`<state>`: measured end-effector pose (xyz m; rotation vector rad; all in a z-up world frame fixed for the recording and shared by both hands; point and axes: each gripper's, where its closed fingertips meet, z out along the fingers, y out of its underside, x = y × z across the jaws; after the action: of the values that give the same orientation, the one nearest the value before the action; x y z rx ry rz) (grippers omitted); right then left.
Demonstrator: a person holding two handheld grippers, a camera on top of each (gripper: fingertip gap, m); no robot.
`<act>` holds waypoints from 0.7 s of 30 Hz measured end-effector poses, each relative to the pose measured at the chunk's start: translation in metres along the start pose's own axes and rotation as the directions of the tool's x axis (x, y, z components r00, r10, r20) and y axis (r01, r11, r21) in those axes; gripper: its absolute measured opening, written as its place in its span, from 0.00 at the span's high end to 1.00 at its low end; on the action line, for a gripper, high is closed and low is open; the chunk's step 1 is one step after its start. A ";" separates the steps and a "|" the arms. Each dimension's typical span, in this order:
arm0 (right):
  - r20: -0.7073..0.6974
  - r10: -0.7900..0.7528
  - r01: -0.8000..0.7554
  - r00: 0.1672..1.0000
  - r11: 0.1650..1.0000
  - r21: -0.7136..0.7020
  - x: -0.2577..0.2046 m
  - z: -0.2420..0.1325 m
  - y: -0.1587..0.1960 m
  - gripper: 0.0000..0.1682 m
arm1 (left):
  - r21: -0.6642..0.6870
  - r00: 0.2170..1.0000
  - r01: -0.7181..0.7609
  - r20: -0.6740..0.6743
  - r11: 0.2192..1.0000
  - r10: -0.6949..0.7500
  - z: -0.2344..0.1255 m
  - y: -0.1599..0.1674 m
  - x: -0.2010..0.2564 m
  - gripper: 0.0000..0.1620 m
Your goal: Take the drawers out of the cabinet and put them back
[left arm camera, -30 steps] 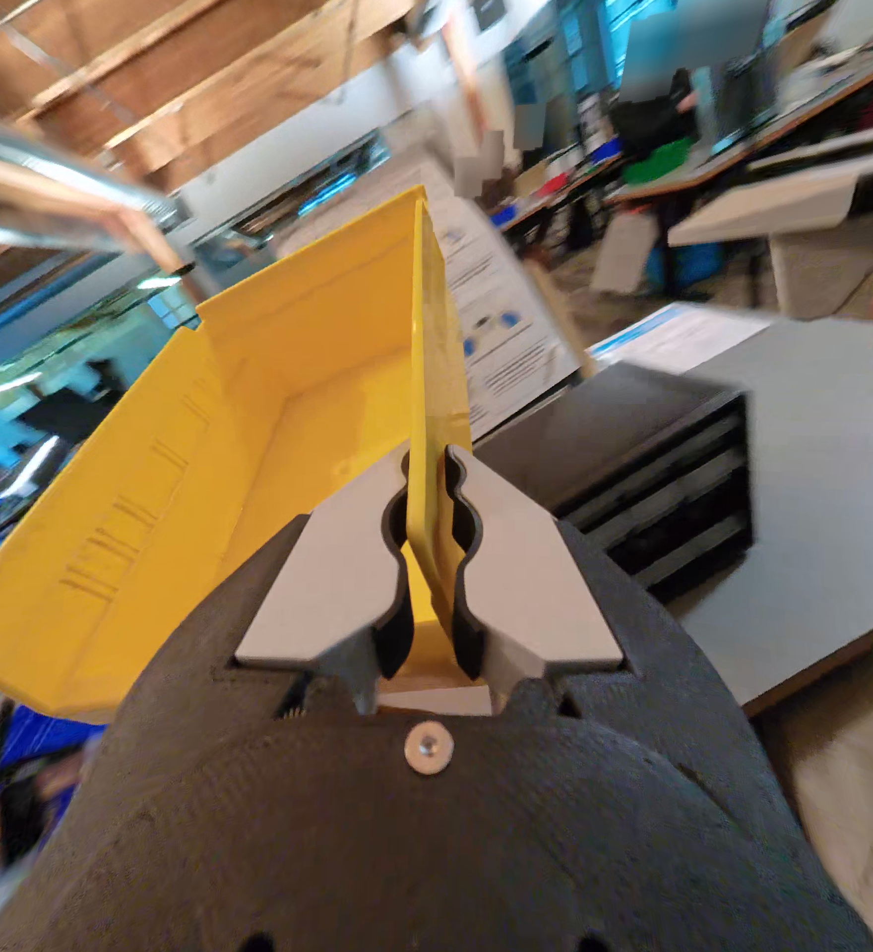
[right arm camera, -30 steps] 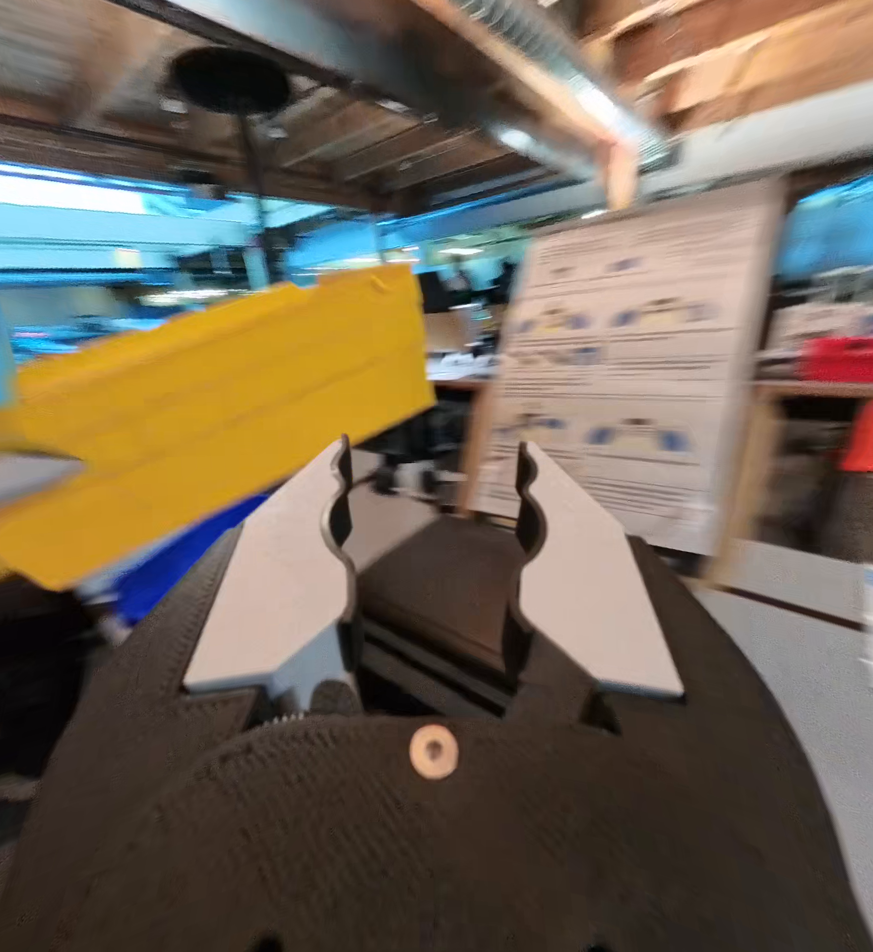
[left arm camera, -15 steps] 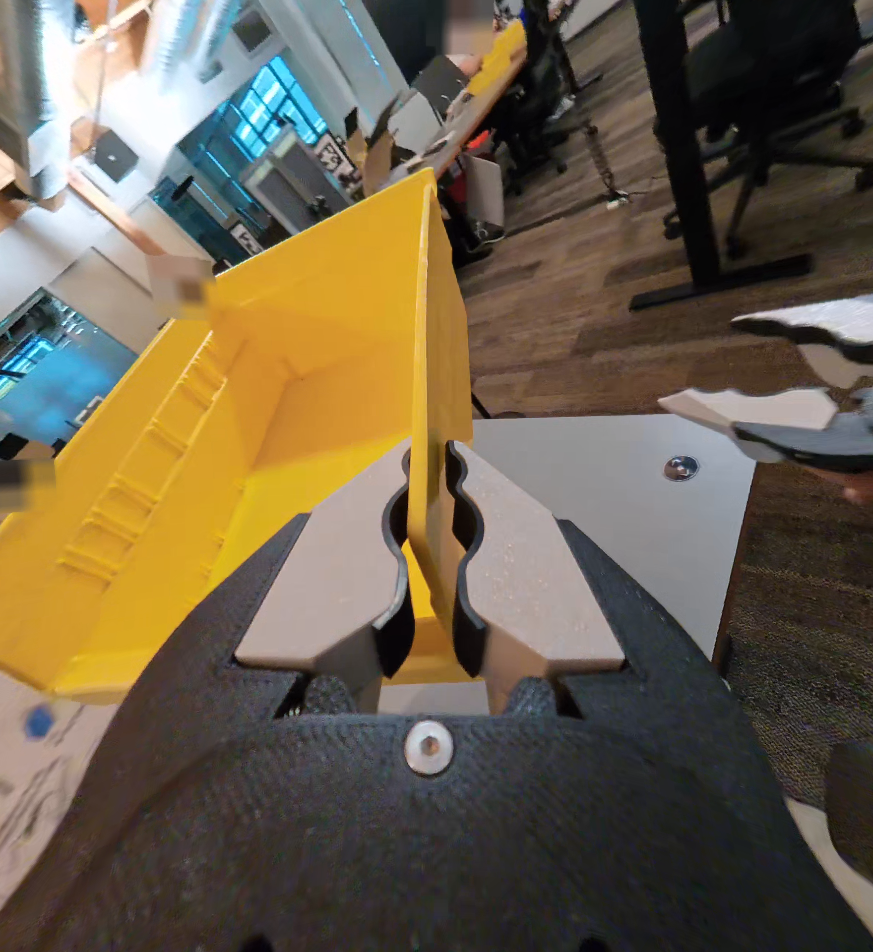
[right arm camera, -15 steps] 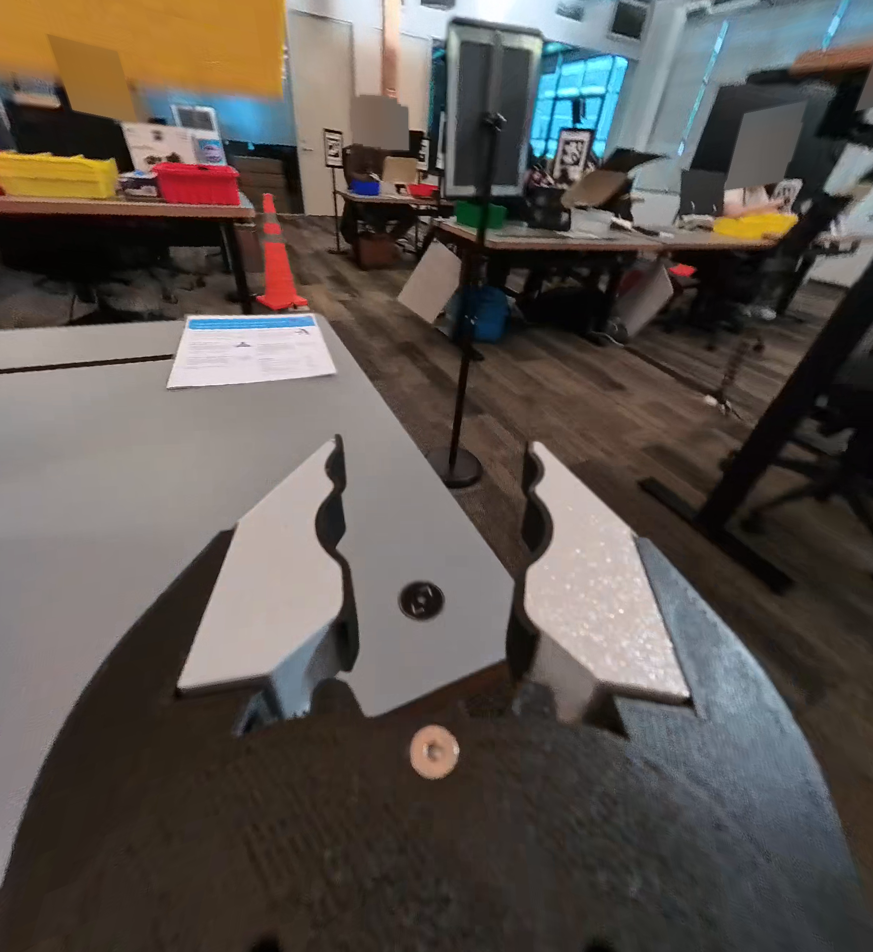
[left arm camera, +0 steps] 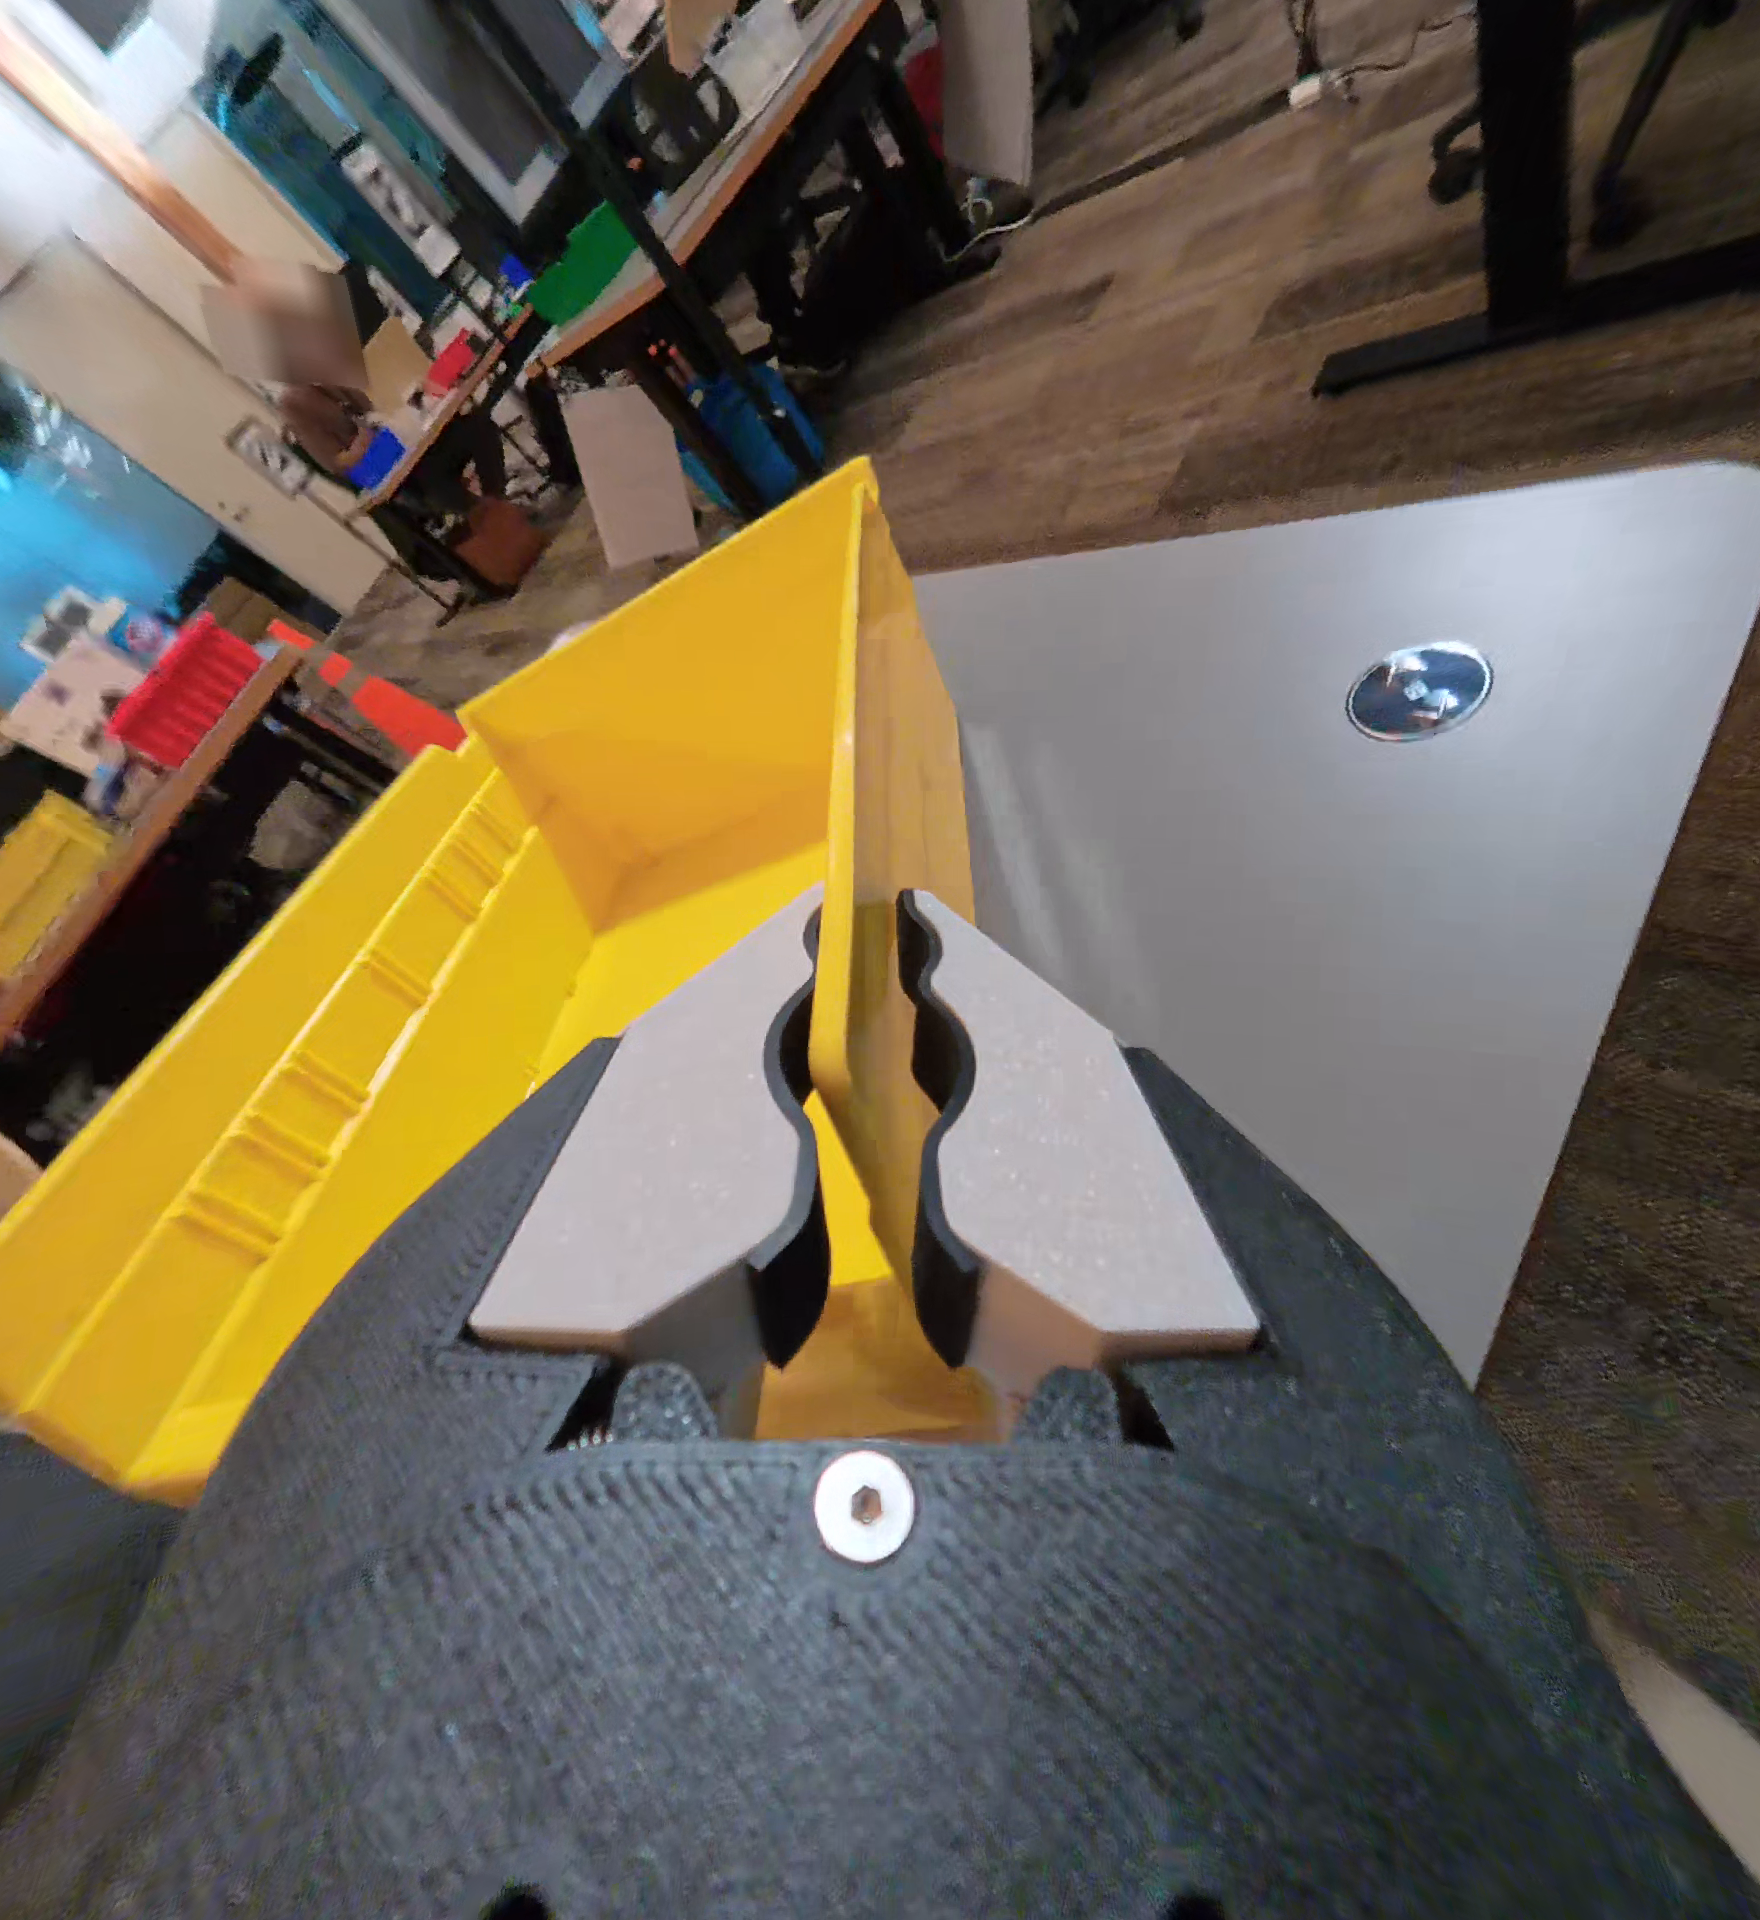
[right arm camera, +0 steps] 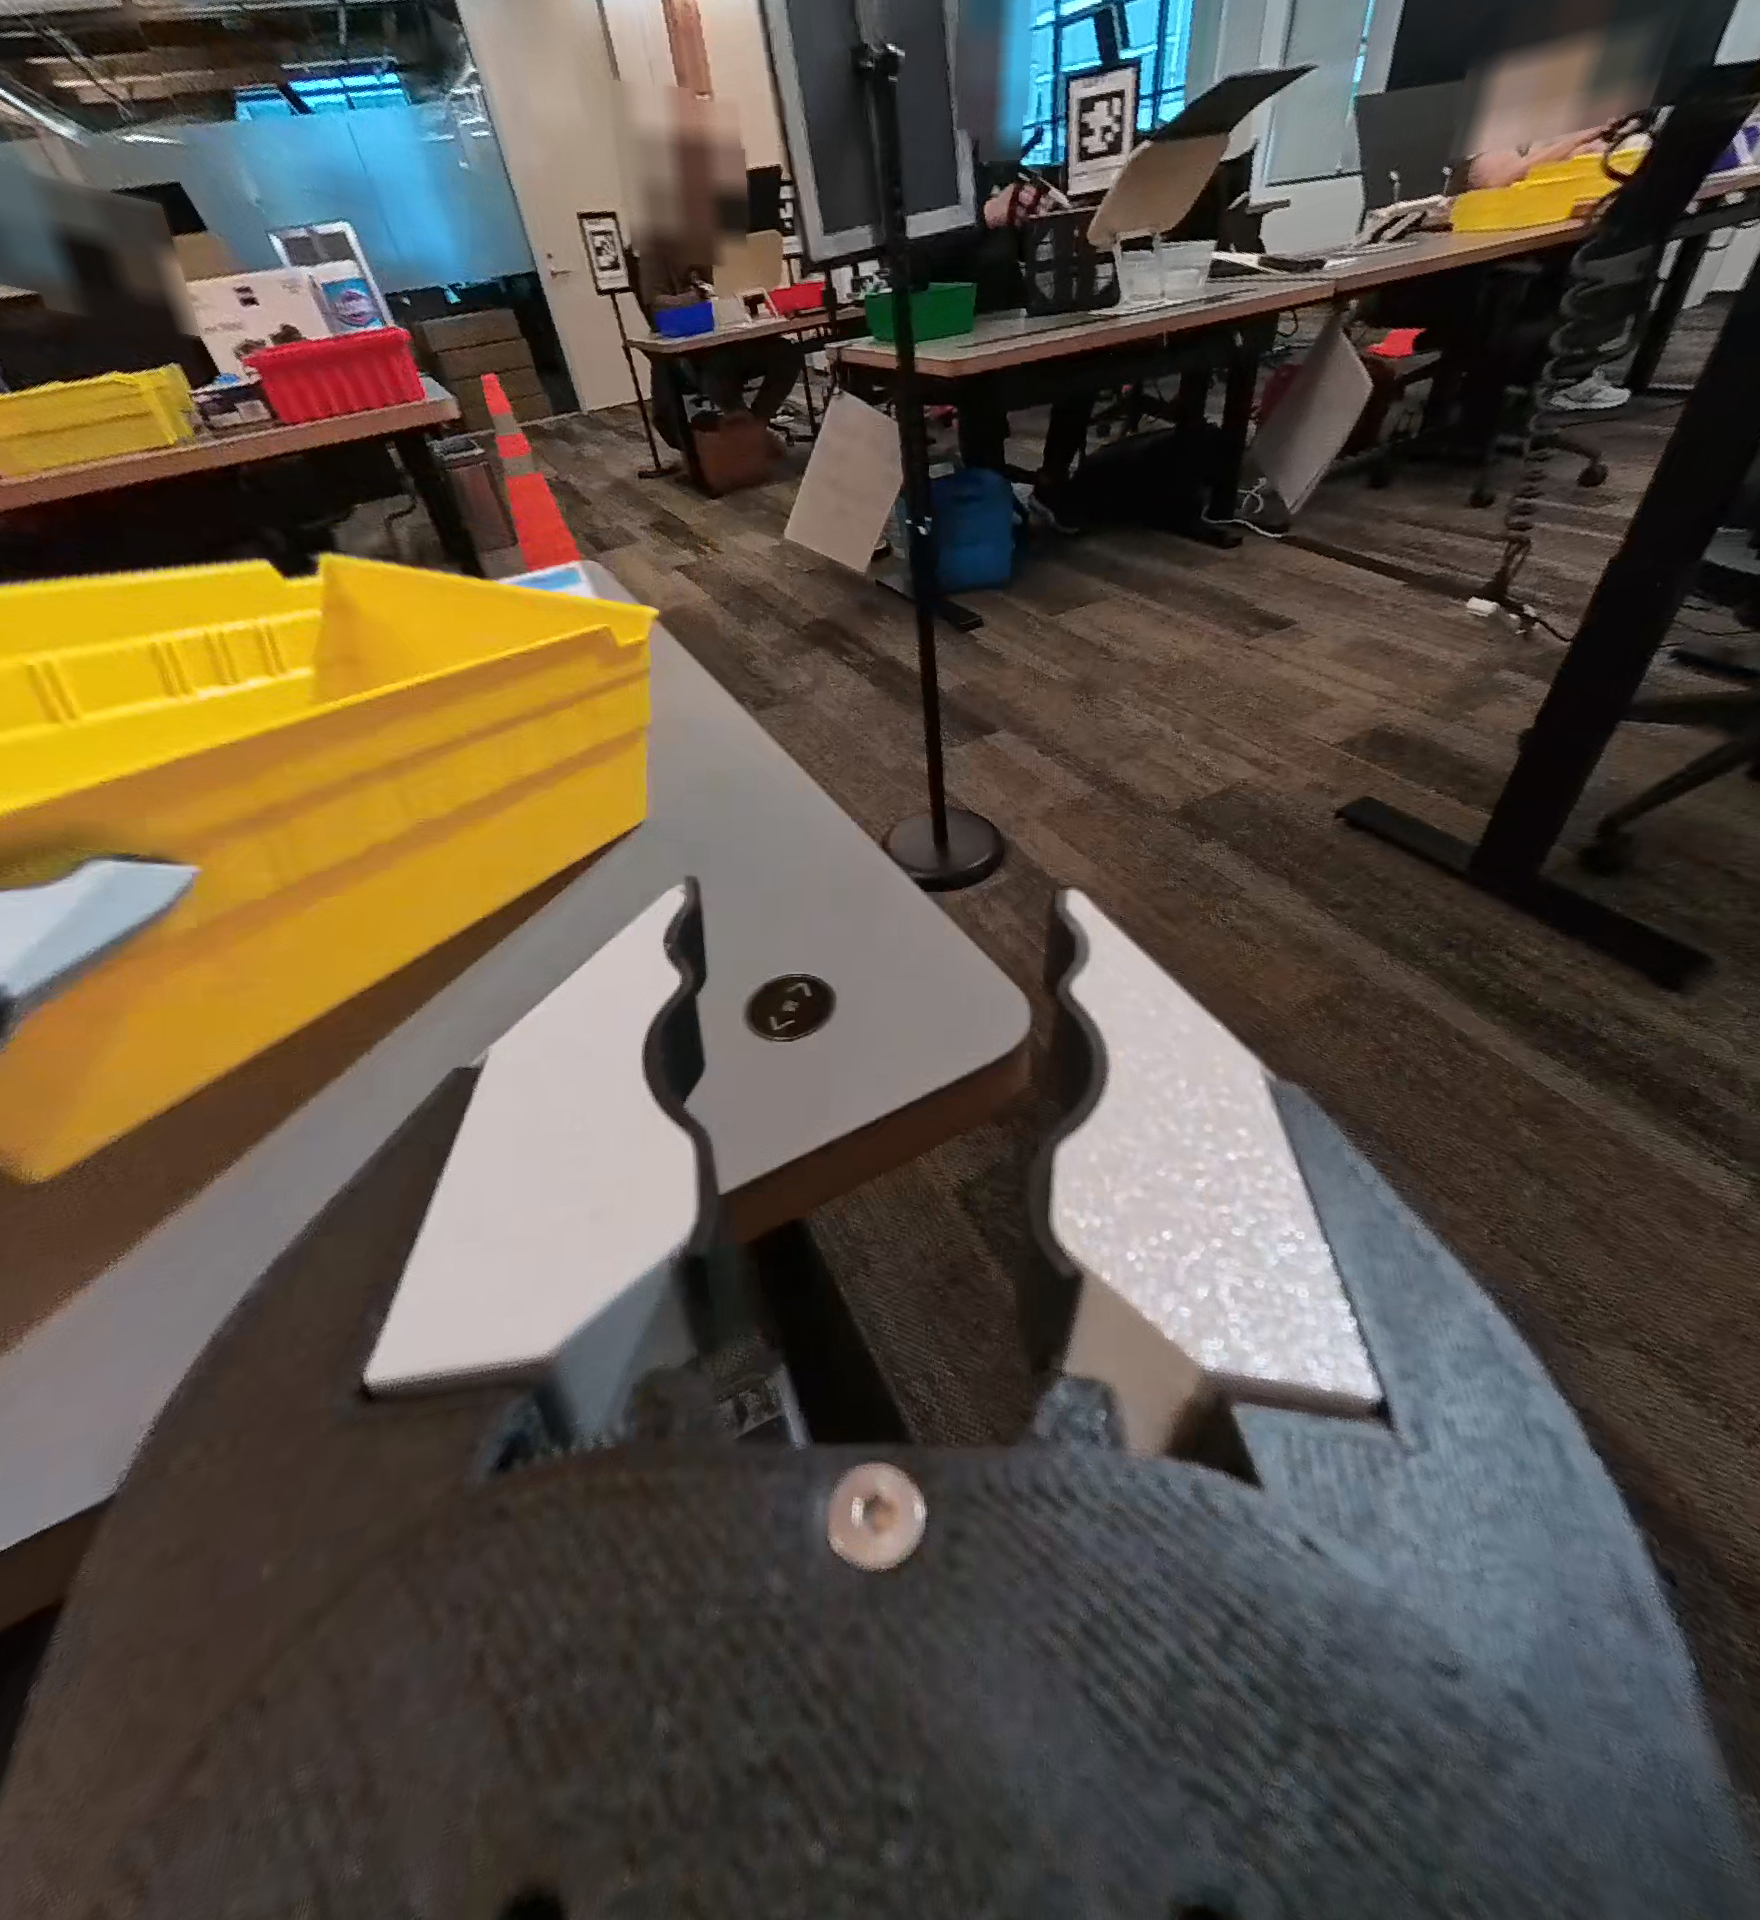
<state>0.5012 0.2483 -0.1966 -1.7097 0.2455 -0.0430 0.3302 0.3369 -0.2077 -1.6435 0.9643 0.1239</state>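
My left gripper (left arm camera: 860, 914) is shut on the side wall of a yellow drawer (left arm camera: 647, 790) and holds it over the grey table (left arm camera: 1323, 935). The drawer is empty inside. In the right wrist view the same yellow drawer (right arm camera: 315, 790) hangs low over the table (right arm camera: 803, 852) at the left, with the left gripper's fingers (right arm camera: 45, 925) on its near wall. My right gripper (right arm camera: 871, 904) is open and empty above the table's corner. The cabinet is not in view.
A round black disc (right arm camera: 791, 1006) is set in the table near its rounded corner (left arm camera: 1418, 691). Beyond the edge is wood floor with a thin black stand (right arm camera: 943, 842), black desk legs (right arm camera: 1624, 623) and other tables carrying red and yellow bins (right arm camera: 76, 416).
Both grippers have swung from facing the cabinet toward the table's corner. The yellow drawer has come down from high in the air to just above the table. The right gripper stays open.
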 end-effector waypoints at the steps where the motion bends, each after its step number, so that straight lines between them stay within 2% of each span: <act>1: 0.018 -0.003 0.003 1.000 1.000 0.001 -0.006 -0.001 -0.001 0.61 | 0.005 0.999 0.042 0.003 0.999 -0.042 0.001 0.001 0.000 0.99; 7: 0.074 -0.090 0.087 0.993 0.995 0.037 -0.042 -0.007 -0.030 0.61 | 0.024 0.976 0.218 0.000 0.976 -0.218 0.024 -0.001 0.012 0.99; 10: 0.141 -0.040 0.033 0.989 0.998 0.051 -0.066 -0.007 -0.048 0.61 | -0.052 0.983 0.174 -0.044 0.983 -0.176 0.024 0.007 0.030 0.91; 11: 0.165 0.021 -0.028 0.986 0.999 0.044 -0.073 -0.005 -0.051 0.61 | -0.052 0.976 0.202 -0.074 0.978 -0.206 0.013 0.007 0.033 0.90; 13: 0.188 0.182 -0.187 0.965 0.982 0.005 -0.081 0.000 -0.048 0.61 | -0.041 0.963 0.203 -0.171 0.978 -0.207 -0.017 0.011 0.042 0.82; 16: 0.176 0.306 -0.309 0.936 0.951 -0.012 -0.093 0.005 -0.025 0.61 | -0.046 0.950 0.187 -0.244 0.981 -0.192 -0.074 0.033 0.038 0.84; 19: 0.162 0.264 -0.246 0.951 0.961 -0.124 -0.124 0.013 0.022 0.59 | -0.089 0.930 0.215 -0.284 0.973 -0.232 -0.128 0.073 0.026 0.82; 21: 0.232 0.236 -0.181 0.944 0.955 -0.235 -0.161 0.017 0.053 0.54 | -0.162 0.925 0.257 -0.244 0.953 -0.291 -0.154 0.109 0.009 0.82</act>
<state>0.3398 0.2878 -0.2332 -1.8688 0.2425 0.3745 0.2043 0.2011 -0.2462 -1.9317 0.9275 -0.2365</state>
